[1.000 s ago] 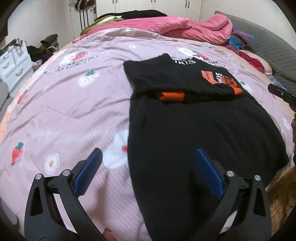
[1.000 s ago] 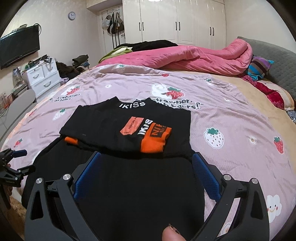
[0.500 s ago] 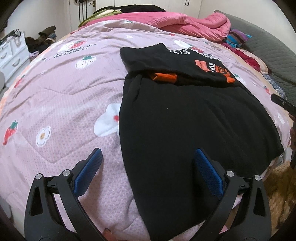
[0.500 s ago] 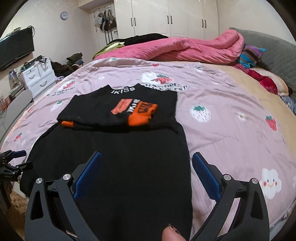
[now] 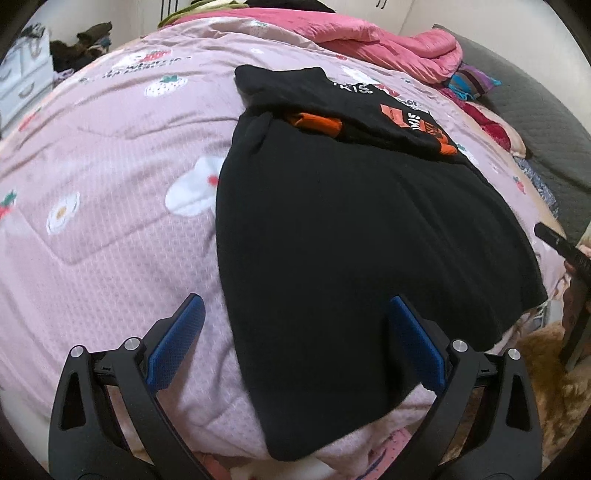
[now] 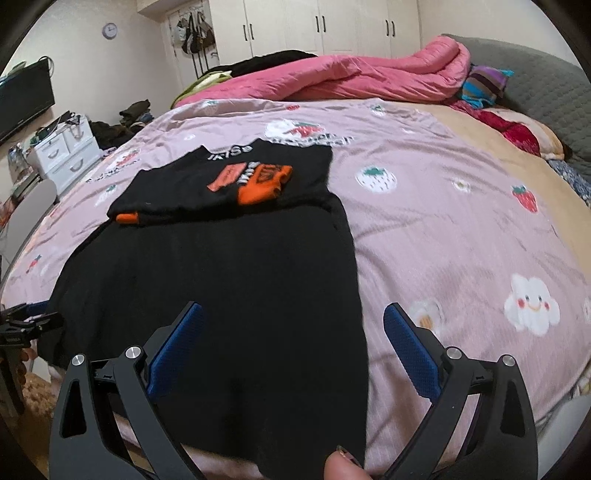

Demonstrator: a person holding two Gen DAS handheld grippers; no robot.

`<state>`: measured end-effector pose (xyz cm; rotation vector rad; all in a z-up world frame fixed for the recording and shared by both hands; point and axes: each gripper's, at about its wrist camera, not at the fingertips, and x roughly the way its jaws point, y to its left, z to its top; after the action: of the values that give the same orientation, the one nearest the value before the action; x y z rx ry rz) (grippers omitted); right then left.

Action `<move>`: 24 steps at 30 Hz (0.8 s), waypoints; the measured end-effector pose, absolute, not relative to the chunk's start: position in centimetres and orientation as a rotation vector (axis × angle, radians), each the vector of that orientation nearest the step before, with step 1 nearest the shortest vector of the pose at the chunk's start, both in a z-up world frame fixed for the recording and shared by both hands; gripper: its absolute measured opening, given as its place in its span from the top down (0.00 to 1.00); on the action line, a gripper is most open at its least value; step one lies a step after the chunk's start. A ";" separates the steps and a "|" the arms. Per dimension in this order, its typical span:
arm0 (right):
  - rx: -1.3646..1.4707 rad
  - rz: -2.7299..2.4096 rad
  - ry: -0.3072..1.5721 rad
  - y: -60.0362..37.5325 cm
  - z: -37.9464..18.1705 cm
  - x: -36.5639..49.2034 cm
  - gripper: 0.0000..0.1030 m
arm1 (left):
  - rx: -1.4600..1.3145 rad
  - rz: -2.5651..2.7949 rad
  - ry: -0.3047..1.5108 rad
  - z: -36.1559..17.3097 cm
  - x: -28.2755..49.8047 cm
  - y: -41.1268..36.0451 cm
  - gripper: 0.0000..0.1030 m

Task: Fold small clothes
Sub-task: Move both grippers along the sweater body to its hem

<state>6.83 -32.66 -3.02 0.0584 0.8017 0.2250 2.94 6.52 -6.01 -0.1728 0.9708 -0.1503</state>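
A black garment (image 5: 351, 240) (image 6: 229, 288) lies flat on the pink strawberry-print bedspread (image 5: 110, 192) (image 6: 443, 229). Its top part with orange patches and white lettering (image 5: 424, 129) (image 6: 255, 177) is folded down over the body. The hem hangs at the bed's near edge. My left gripper (image 5: 293, 332) stands open above the garment's lower left corner, holding nothing. My right gripper (image 6: 291, 336) stands open over the lower right edge, also holding nothing. A fingertip (image 6: 341, 465) shows at the bottom of the right wrist view.
A crumpled pink duvet (image 6: 351, 77) and striped pillows (image 6: 484, 85) lie at the far side of the bed. White drawers (image 6: 66, 155) and a wall TV (image 6: 22, 99) stand to the left, wardrobes (image 6: 332, 26) behind. A tan rug (image 5: 546, 354) lies on the floor.
Both grippers have drawn back toward the near edge of the bed and lowered, so the garment's hem is now between and just ahead of their fingers. Both stay open.
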 end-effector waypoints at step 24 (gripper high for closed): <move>0.215 0.251 0.966 -35.6 -5.1 2.3 0.39 | -0.233 -0.177 0.948 -6.6 -1.2 7.2 0.18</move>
<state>2.27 -35.61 -5.09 0.2154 0.9659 0.2509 -1.17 7.17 -6.64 -0.2333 0.9482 -0.1771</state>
